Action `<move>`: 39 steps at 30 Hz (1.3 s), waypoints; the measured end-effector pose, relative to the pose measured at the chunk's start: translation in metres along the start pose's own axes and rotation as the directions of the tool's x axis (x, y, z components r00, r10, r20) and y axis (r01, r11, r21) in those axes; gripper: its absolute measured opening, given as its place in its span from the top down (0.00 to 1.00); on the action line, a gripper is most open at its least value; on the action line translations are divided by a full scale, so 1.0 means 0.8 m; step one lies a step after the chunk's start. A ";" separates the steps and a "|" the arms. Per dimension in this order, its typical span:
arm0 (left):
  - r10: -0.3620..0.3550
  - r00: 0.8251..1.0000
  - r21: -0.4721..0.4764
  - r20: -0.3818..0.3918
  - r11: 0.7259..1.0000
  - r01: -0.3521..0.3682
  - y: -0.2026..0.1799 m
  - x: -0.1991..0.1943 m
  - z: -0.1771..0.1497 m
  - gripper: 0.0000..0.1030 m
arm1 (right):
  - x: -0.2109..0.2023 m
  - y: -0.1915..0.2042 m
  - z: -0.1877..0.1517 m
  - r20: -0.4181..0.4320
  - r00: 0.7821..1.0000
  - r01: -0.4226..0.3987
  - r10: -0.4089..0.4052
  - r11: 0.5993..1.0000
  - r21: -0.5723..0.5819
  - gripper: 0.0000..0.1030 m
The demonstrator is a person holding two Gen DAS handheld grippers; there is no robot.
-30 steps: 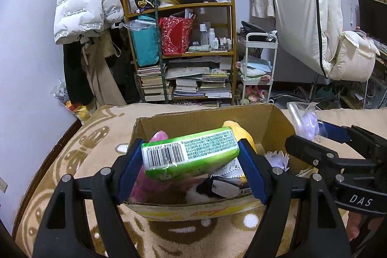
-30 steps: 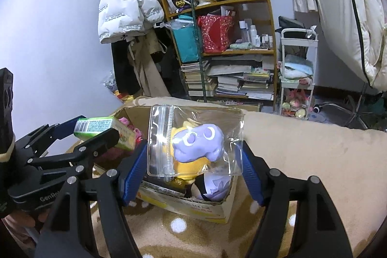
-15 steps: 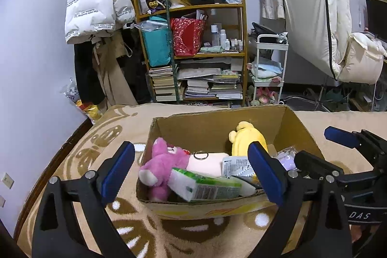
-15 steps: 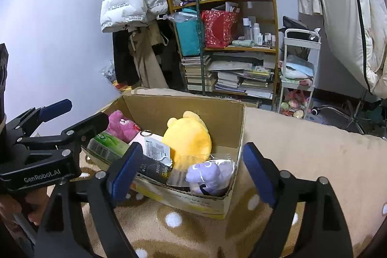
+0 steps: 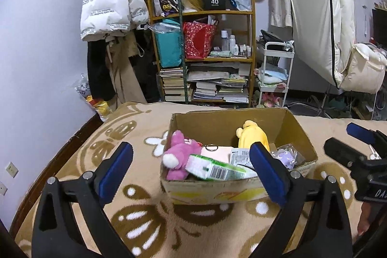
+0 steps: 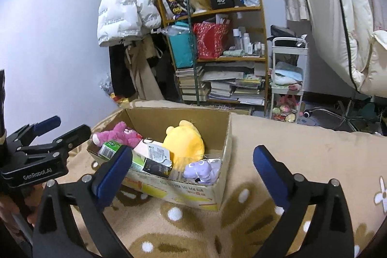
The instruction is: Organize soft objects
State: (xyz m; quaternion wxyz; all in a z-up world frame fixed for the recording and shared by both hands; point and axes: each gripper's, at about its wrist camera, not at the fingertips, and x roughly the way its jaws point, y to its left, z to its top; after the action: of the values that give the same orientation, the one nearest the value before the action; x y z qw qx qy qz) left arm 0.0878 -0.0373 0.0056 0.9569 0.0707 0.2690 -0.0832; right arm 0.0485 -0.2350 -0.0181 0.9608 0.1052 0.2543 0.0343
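Cardboard box [image 5: 232, 122] on patterned blanket [image 5: 72, 161]; left gripper [image 5: 191, 169] spread wide, empty, before it. Green pack [image 5: 215, 168] beside pink plush [image 5: 180, 156] inside.

Right view: right gripper [image 6: 191, 167] wide, empty (near box corner); bagged purple toy [image 6: 202, 169] beside yellow plush [image 6: 185, 142].

Cluttered bedroom: bookshelf [image 5: 203, 57], hanging coats [image 5: 111, 9].

Both grippers now gape empty — the green pack [image 5: 215, 169] and bagged purple plush [image 6: 202, 169] lie dropped in the cardboard box [image 5: 300, 134].
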 end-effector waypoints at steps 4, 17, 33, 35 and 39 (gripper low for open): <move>-0.001 1.000 -0.006 0.023 1.000 0.001 0.005 -0.031 -0.005 0.03 | -0.024 -0.002 0.003 0.026 1.000 0.007 -0.007 1.000 0.009 0.00; 0.011 0.999 -0.025 0.047 1.000 -0.010 0.022 -0.106 -0.029 0.01 | -0.094 0.018 -0.001 0.087 0.996 0.016 -0.015 1.000 -0.017 0.00; 0.023 0.999 -0.009 0.043 1.000 -0.022 0.030 -0.135 -0.050 0.01 | -0.135 0.017 -0.016 0.099 0.995 0.026 -0.025 1.000 -0.009 0.00; 0.021 0.999 0.001 0.036 1.000 -0.021 0.031 -0.133 -0.052 0.01 | -0.136 0.016 -0.017 0.101 0.995 0.026 -0.025 1.000 -0.005 0.00; 0.018 1.000 0.016 0.023 1.000 -0.018 0.029 -0.125 -0.056 0.01 | -0.136 0.013 -0.020 0.093 0.995 0.028 -0.028 1.000 0.005 0.00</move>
State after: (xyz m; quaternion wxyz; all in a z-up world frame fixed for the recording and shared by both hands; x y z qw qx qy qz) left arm -0.0139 0.0056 0.0227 0.9601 0.0798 0.2567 -0.0776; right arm -0.0541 -0.2351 0.0225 0.9717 0.1049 0.2110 0.0153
